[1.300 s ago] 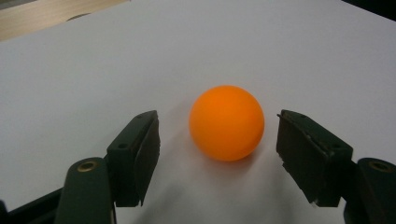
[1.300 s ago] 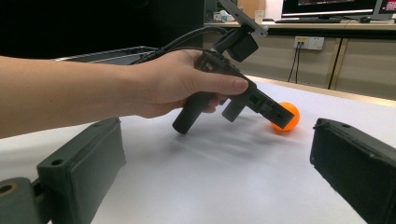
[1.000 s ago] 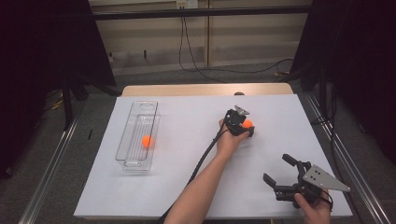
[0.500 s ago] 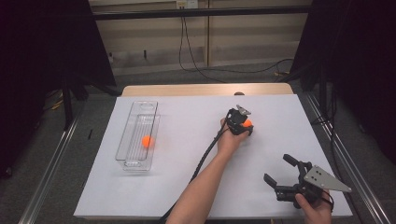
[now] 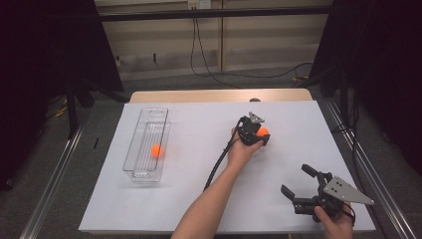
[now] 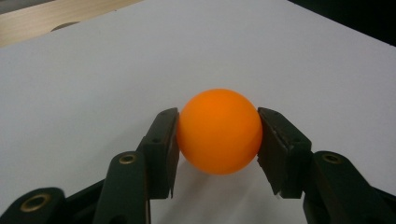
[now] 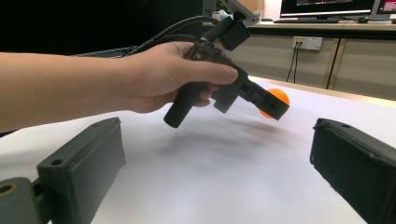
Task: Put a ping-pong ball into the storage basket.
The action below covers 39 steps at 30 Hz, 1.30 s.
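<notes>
An orange ball [image 6: 219,130] sits between the jaws of my left gripper [image 6: 217,140], which is shut on it just above the white table. In the high view the same ball [image 5: 262,132] and left gripper [image 5: 259,133] are at the table's middle right. The right gripper view shows them from the side, the ball [image 7: 279,99] held off the surface. My right gripper [image 5: 297,181] stands open near the front right edge, nothing between its jaws. A second orange ball [image 5: 156,151] lies in a clear plastic tray [image 5: 133,163] at the left.
The white table top [image 5: 199,199] covers a wooden board [image 5: 214,95] that shows at the far edge. A black cable [image 5: 216,164] trails from the left gripper along the forearm. Metal rails [image 5: 54,184] run beside the table on both sides.
</notes>
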### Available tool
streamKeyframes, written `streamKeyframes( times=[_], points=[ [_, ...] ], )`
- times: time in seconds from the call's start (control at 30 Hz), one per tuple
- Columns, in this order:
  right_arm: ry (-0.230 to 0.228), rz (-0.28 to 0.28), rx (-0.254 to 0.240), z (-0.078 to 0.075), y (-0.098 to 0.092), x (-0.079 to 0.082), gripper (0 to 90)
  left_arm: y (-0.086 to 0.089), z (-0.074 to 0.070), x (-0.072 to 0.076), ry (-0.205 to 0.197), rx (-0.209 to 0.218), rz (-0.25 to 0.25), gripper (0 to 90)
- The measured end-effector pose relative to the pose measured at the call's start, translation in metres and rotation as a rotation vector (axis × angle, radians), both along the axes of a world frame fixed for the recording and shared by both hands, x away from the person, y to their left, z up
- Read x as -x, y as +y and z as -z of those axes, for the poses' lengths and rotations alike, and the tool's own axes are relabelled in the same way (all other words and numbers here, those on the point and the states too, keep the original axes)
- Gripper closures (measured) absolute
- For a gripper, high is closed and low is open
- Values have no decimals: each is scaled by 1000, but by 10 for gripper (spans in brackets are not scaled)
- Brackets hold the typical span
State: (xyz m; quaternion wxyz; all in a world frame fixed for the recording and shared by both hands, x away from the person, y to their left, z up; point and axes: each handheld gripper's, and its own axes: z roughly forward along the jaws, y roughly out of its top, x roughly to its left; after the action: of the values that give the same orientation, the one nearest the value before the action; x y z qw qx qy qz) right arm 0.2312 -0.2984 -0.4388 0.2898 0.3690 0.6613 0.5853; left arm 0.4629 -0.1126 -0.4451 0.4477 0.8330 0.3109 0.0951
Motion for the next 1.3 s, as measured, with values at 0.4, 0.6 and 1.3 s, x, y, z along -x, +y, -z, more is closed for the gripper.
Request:
streamKeyframes(
  times=[0.4, 0.6, 1.3],
  points=[
    [2, -3, 2, 0, 1, -1, 24, 8, -2, 4, 17, 0, 11, 510],
    [2, -5, 5, 0, 2, -1, 24, 11, -4, 7, 26, 16, 20, 510],
    [2, -9, 7, 0, 3, -1, 24, 19, -15, 18, 33, 48, 48, 510]
  ],
)
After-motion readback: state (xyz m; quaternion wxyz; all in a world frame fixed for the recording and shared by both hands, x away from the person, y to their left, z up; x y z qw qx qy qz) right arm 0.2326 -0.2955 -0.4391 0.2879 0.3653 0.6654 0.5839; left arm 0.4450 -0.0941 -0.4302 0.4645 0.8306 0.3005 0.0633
